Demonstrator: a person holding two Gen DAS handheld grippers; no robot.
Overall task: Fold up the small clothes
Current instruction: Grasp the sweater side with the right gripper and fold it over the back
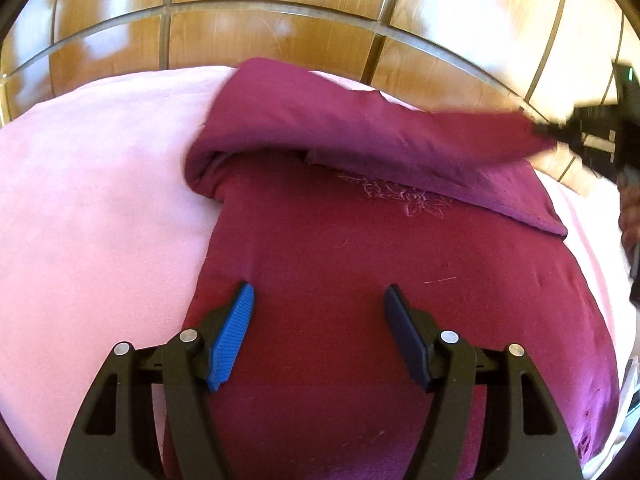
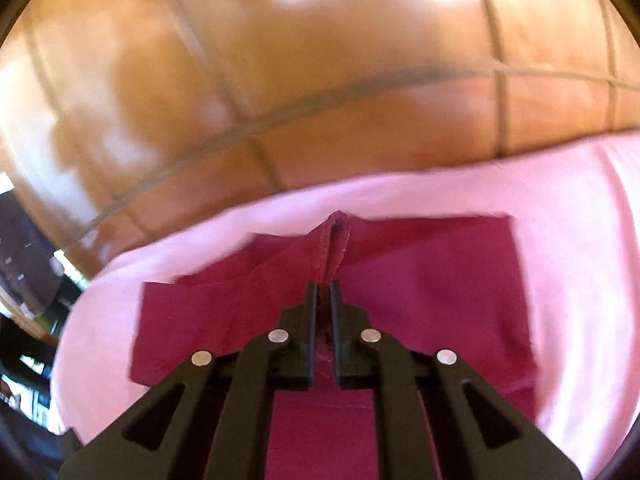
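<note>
Both views are bright and warm, and both bend strongly at the rim, ending in a dark round border. White glare patches lie on the glossy wooden floor, brightest near the top. The left wrist view is mostly sharp: the weave of the maroon cloth and its faint stitching show clearly, but the right gripper at the edge is smeared. The right wrist view is blurred throughout, with soft shadows.
</note>
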